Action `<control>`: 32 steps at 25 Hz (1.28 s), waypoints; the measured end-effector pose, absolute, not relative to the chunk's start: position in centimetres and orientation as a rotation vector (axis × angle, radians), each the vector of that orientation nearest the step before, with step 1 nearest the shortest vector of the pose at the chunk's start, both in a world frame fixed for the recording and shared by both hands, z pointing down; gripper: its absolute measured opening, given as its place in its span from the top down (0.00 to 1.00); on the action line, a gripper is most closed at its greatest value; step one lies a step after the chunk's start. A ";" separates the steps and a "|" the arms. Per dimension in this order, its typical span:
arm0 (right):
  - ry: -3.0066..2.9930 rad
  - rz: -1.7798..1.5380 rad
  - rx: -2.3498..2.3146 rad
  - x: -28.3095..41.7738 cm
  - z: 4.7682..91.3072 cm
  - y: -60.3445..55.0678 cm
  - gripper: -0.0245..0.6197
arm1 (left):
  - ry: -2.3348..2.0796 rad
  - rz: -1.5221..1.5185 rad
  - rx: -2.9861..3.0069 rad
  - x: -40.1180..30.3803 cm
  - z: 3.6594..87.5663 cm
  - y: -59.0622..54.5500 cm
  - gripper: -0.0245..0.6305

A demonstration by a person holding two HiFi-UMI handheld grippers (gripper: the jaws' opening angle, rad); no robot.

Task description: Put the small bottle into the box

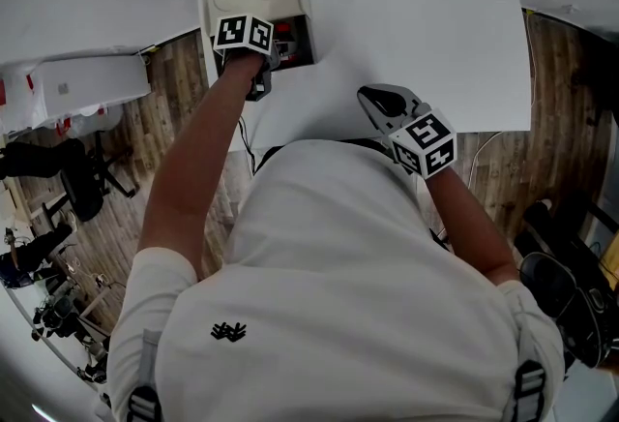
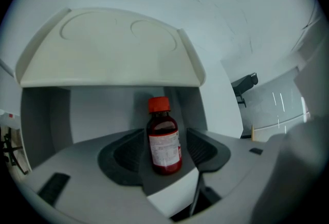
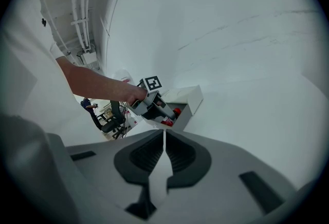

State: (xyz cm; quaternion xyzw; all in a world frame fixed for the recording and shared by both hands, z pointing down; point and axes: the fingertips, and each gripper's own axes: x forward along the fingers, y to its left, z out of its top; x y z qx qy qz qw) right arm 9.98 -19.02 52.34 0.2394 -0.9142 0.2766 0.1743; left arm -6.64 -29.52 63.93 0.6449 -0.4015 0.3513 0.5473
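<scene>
Red-capped dark-red bottle point(image 2: 164, 143), cream box point(image 2: 110, 61)

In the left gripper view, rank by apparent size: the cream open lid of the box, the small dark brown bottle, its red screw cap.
1. cream open lid of the box
2. small dark brown bottle
3. red screw cap
The gaps are plain; nearness to the camera changes nothing.
</scene>
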 end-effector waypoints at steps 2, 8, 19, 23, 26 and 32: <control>-2.593 0.780 0.676 9.9 52.4 -18.9 0.94 | -0.956 0.832 1.530 -6.9 63.9 -29.5 0.56; -2.591 0.779 0.676 9.9 52.5 -18.7 0.94 | -0.962 0.828 1.534 -7.2 63.7 -29.5 0.56; -2.596 0.764 0.665 9.5 52.3 -18.4 0.94 | -0.973 0.799 1.536 -7.5 63.4 -29.1 0.55; -2.599 0.756 0.656 9.1 52.1 -18.2 0.94 | -0.980 0.779 1.547 -7.8 63.1 -29.0 0.55; -2.597 0.744 0.649 8.9 52.2 -18.1 0.94 | -0.985 0.755 1.567 -7.9 62.5 -29.0 0.55; -2.600 0.704 0.640 7.2 51.8 -17.3 0.94 | -1.018 0.715 1.664 -9.3 60.2 -28.1 0.56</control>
